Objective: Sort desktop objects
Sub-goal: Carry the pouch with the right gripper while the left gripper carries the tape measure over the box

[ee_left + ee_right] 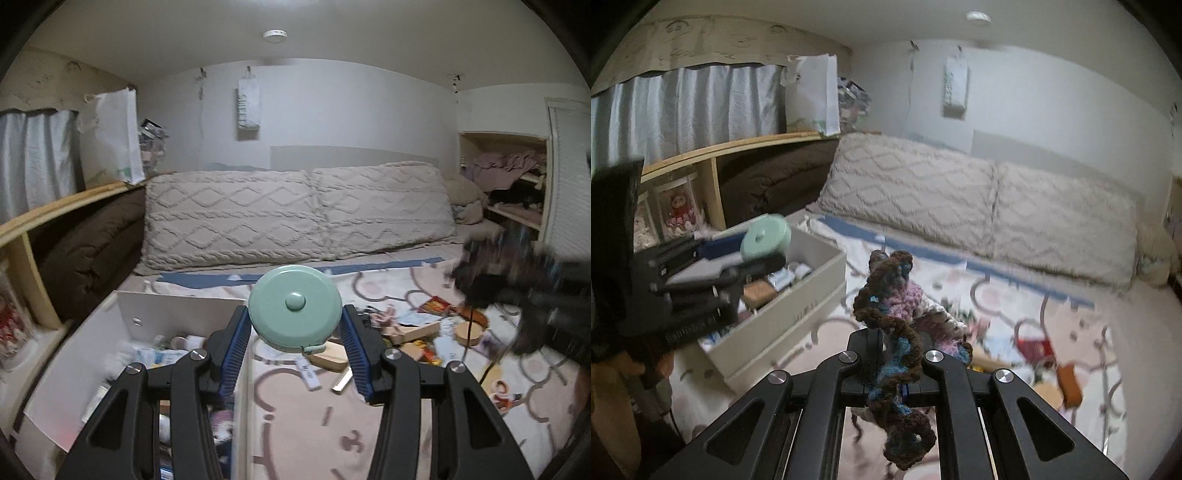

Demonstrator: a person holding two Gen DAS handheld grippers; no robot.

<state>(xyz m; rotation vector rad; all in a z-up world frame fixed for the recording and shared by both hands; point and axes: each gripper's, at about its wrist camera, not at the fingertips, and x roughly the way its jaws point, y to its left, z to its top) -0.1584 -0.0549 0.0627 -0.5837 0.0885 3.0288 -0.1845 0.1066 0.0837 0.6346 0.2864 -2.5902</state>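
Observation:
My left gripper (pixel 295 325) is shut on a round mint-green tape measure (pixel 294 306), its blue pads pressing both sides, raised above the bed. The same tape measure (pixel 764 238) shows in the right wrist view, held over a white box (pixel 798 314). My right gripper (pixel 895 343) is shut on a crocheted yarn piece (pixel 894 302) in brown, blue and pink, which sticks up above the jaws and hangs down behind them. In the left wrist view the right gripper (pixel 517 280) appears blurred at the right, with the dark yarn in it.
The white box (pixel 122 354) at the left holds several small items. Scattered on the patterned bedspread (pixel 369 424) lie wooden pieces (pixel 332 356), a red packet (pixel 434 304), a white stick and other clutter. Two knitted pillows (pixel 295 210) line the wall; wooden shelves stand left and right.

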